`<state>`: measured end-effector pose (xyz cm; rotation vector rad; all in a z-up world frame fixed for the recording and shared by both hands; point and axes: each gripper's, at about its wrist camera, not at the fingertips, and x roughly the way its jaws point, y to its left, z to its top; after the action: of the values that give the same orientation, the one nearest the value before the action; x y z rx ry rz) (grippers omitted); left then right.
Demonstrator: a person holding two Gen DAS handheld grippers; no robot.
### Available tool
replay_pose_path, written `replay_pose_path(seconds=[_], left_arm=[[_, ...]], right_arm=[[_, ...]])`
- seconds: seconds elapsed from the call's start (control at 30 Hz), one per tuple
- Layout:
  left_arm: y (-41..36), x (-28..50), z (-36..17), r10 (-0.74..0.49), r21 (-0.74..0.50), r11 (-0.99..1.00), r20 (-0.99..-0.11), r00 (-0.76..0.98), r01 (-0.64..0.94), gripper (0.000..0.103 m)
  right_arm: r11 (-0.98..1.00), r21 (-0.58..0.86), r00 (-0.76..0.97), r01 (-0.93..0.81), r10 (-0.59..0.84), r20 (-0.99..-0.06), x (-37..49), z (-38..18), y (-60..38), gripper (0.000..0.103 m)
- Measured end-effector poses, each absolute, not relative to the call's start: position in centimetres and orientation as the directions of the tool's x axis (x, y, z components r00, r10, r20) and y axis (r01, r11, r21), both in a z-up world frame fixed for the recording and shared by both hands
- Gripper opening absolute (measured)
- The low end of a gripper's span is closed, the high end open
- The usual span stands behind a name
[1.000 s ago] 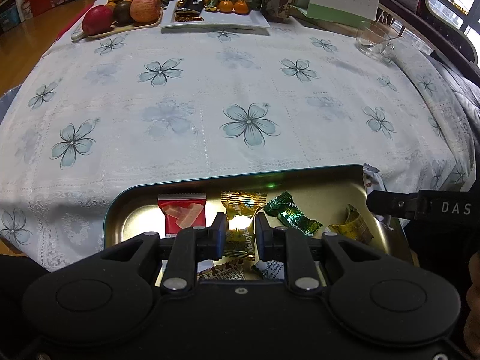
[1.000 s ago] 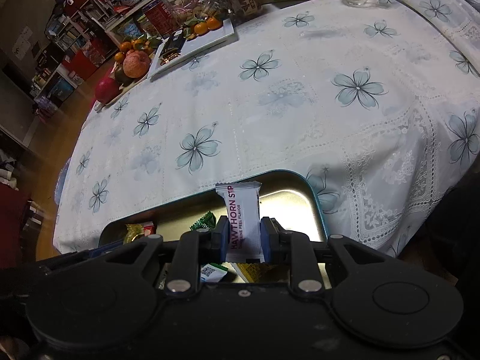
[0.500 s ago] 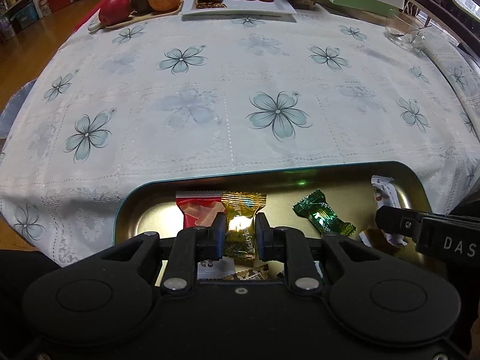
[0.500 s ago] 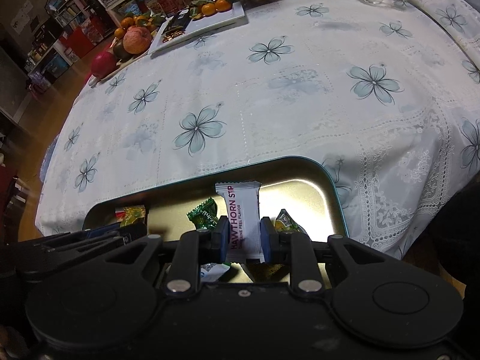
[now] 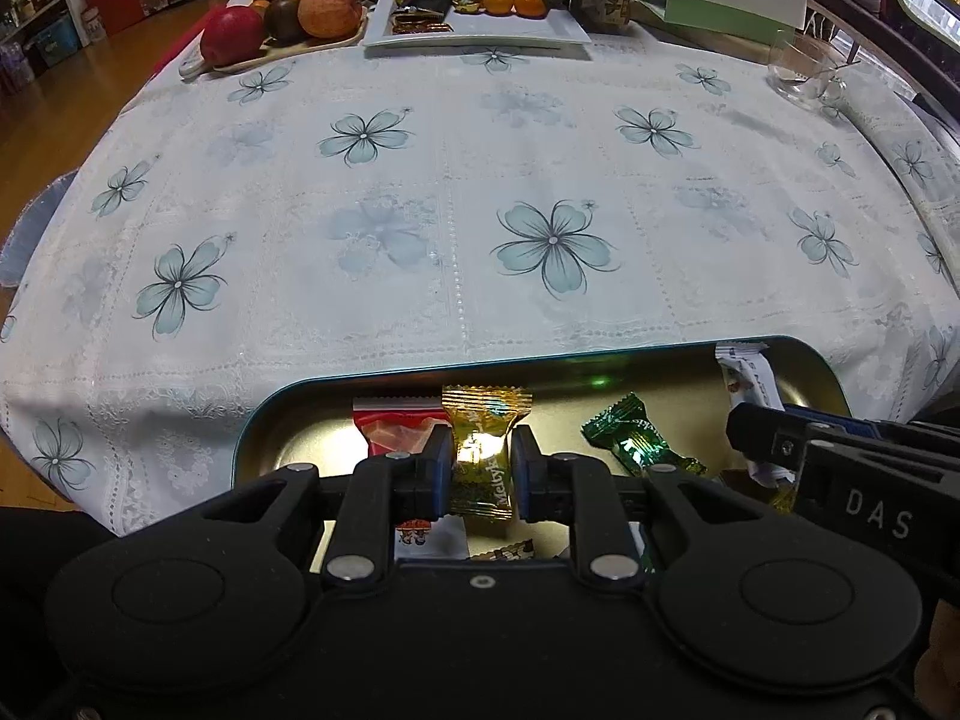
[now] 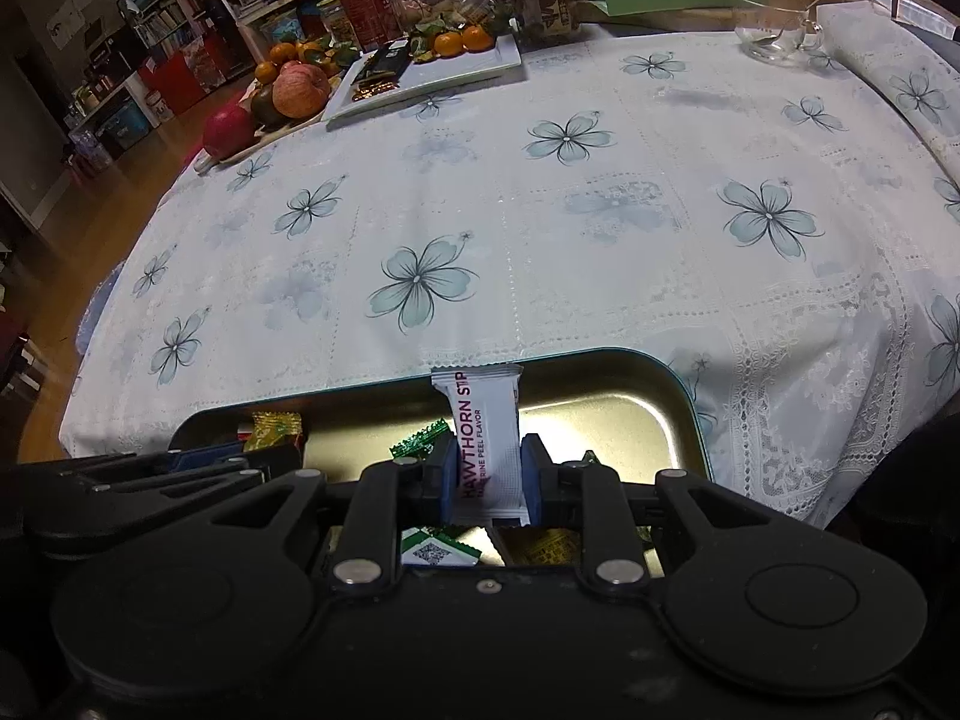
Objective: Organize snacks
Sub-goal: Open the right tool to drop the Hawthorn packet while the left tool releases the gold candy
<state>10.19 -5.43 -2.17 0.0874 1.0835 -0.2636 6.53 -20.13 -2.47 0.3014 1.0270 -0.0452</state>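
The left gripper (image 5: 480, 468) is clamped on a gold candy (image 5: 485, 443), held above the tin (image 5: 384, 373) at the near table edge. The right gripper (image 6: 485, 477) is clamped on a white hawthorn strip (image 6: 485, 426), standing upright over the same tin (image 6: 678, 384). Loose in the tin lie a red packet (image 5: 393, 429) just left of the gold candy and a green candy (image 5: 630, 435) to its right. Beyond the tin spreads the flowered cloth (image 5: 480, 192), with a fruit board (image 5: 282, 18), a white plate (image 5: 480, 30) and a glass cup (image 5: 801, 69) at the far edge.
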Motion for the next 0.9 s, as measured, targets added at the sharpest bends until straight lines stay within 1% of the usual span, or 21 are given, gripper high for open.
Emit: replay_pose_path(seconds=[0.07, 0.1, 0.37, 0.53, 0.63, 0.9], left_arm=[[-5.3, 10.3, -2.1, -0.191, -0.082, 0.962, -0.882, 0.431, 0.260, 0.033], [-5.3, 10.4, -2.1, -0.203, -0.094, 0.961, -0.881, 0.427, 0.261, 0.034], [-5.2, 10.6, -2.2, -0.192, -0.093, 0.965, -0.887, 0.421, 0.243, 0.034], [-5.0, 10.4, -2.2, -0.170, -0.072, 0.969, -0.888, 0.427, 0.236, 0.034], [-4.8, 10.1, -2.1, -0.162, -0.061, 0.970, -0.887, 0.432, 0.237, 0.034], [-4.1, 9.1, -1.8, -0.127, -0.025, 0.974, -0.885, 0.448, 0.225, 0.034]], right_arm=[[0.959, 0.231, 0.529, 0.166, 0.111, -0.841, 6.5, -2.3, -20.0, 0.026], [0.959, 0.231, 0.533, 0.161, 0.113, -0.838, 6.5, -2.2, -19.9, 0.026], [0.964, 0.219, 0.533, 0.149, 0.108, -0.839, 6.5, -2.1, -19.5, 0.026], [0.967, 0.202, 0.536, 0.153, 0.090, -0.839, 6.4, -2.1, -19.5, 0.026], [0.968, 0.199, 0.537, 0.156, 0.086, -0.839, 6.2, -2.0, -19.6, 0.030], [0.970, 0.169, 0.544, 0.177, 0.047, -0.837, 5.0, -1.6, -20.1, 0.032]])
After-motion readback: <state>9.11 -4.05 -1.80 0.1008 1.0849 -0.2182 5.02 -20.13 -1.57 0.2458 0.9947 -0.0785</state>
